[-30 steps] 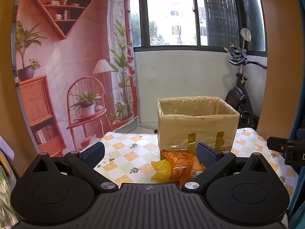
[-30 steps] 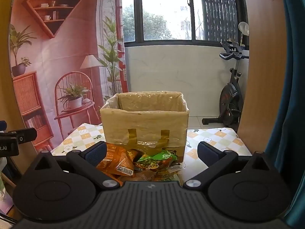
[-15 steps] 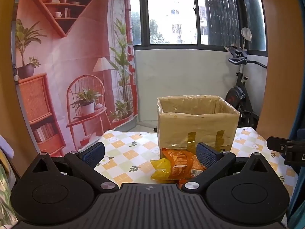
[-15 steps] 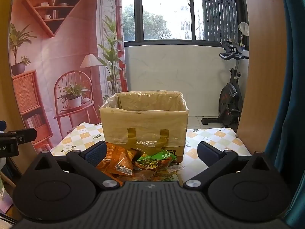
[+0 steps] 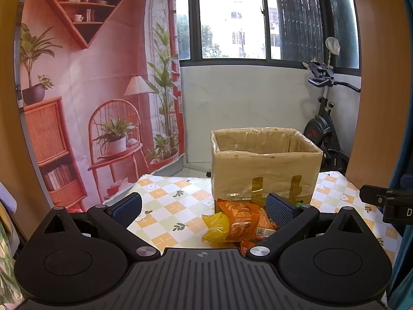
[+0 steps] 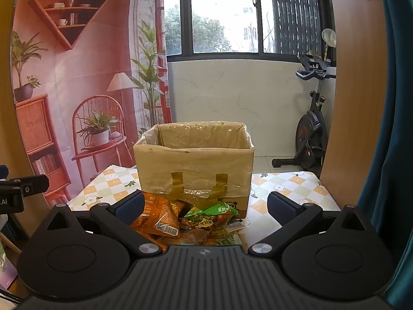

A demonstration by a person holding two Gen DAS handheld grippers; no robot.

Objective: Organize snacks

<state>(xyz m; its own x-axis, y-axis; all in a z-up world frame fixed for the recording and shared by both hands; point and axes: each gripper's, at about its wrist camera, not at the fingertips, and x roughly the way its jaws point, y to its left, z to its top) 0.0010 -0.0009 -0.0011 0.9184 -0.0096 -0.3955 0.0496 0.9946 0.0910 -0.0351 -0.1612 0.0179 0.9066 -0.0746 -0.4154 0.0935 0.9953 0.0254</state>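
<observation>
An open cardboard box [image 5: 265, 170] lined with clear plastic stands on the checked tablecloth [image 5: 167, 201]; it also shows in the right wrist view [image 6: 193, 170]. A heap of snack packets lies against its near side: an orange packet [image 5: 245, 219] and a yellow packet [image 5: 215, 226], and in the right wrist view an orange packet [image 6: 160, 217] and a green packet [image 6: 209, 214]. My left gripper [image 5: 204, 208] is open and empty, above and before the heap. My right gripper [image 6: 206, 205] is open and empty, over the heap.
An exercise bike [image 5: 325, 129] stands behind the table on the right. A printed backdrop [image 5: 90, 90] hangs on the left. A wooden panel [image 6: 353, 90] rises at the right. The other gripper's body shows at each view's edge [image 5: 387, 201].
Both views have barely shifted; the left gripper has edged slightly, and both grippers stay open.
</observation>
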